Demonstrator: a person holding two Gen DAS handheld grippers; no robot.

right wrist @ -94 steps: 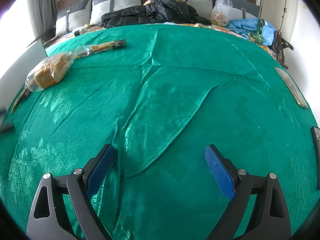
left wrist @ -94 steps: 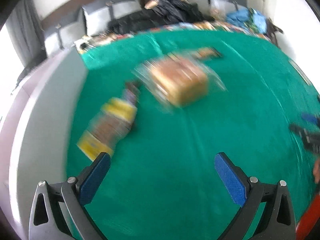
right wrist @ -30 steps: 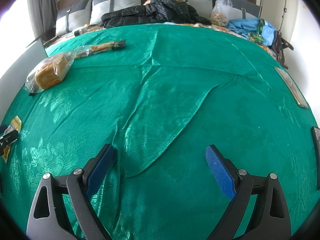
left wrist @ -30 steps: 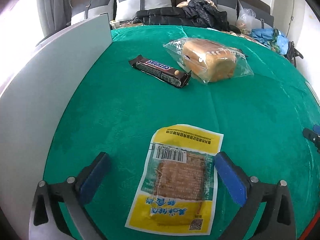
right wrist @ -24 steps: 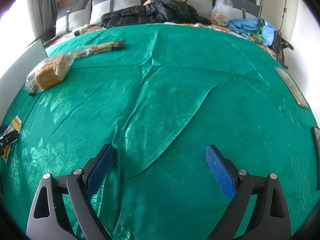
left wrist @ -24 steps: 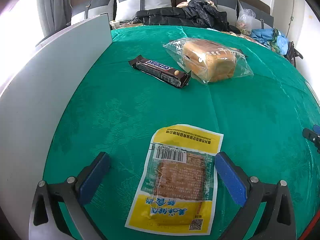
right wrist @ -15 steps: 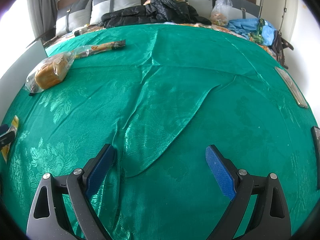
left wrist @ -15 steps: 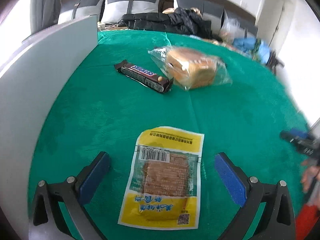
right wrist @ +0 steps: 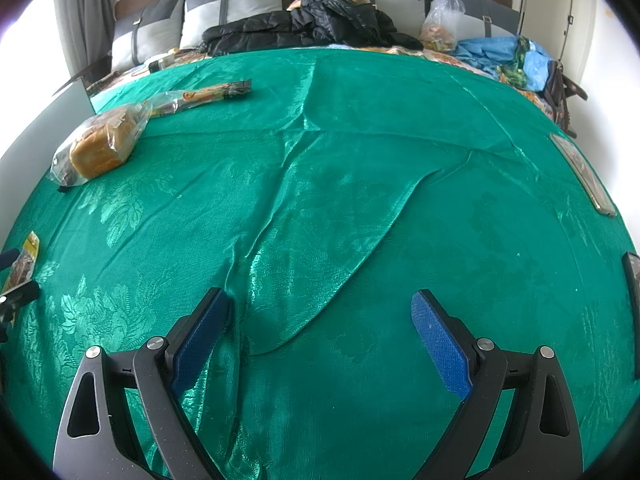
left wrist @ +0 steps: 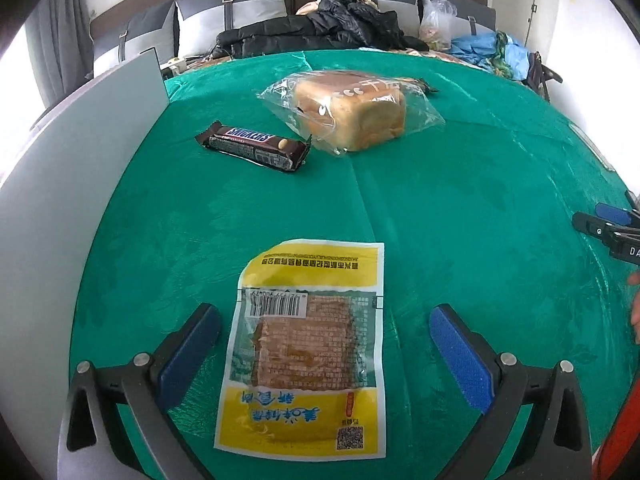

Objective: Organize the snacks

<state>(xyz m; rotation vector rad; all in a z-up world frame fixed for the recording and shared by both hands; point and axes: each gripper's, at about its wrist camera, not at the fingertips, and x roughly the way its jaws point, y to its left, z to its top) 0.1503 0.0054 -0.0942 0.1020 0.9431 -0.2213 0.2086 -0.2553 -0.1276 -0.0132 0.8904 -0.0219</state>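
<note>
a glossy green cloth (right wrist: 360,184) with a woven leaf pattern covers the bed, creased into long folds in the right wrist view. on it lies a flat, rectangular yellow snack packet (left wrist: 308,356) with a clear window showing a brown square cracker and a barcode; it sits between the spread pads of the left tongs (left wrist: 324,344), which are open and touch nothing. farther off lie a dark, slim chocolate bar (left wrist: 256,146) in shiny wrapper and, just beside its end, a blocky bread loaf (left wrist: 352,112) in crinkled clear plastic. a smooth grey board (left wrist: 76,152) stands along the left edge. compared with half a second ago, the left view has swung back so the packet sits more central between the pads; the snacks themselves have not moved. the right tongs (right wrist: 320,328) are open too, empty, hovering low over the folded cloth, unchanged. a long wrapped snack (right wrist: 208,96) lies behind the loaf.
</note>
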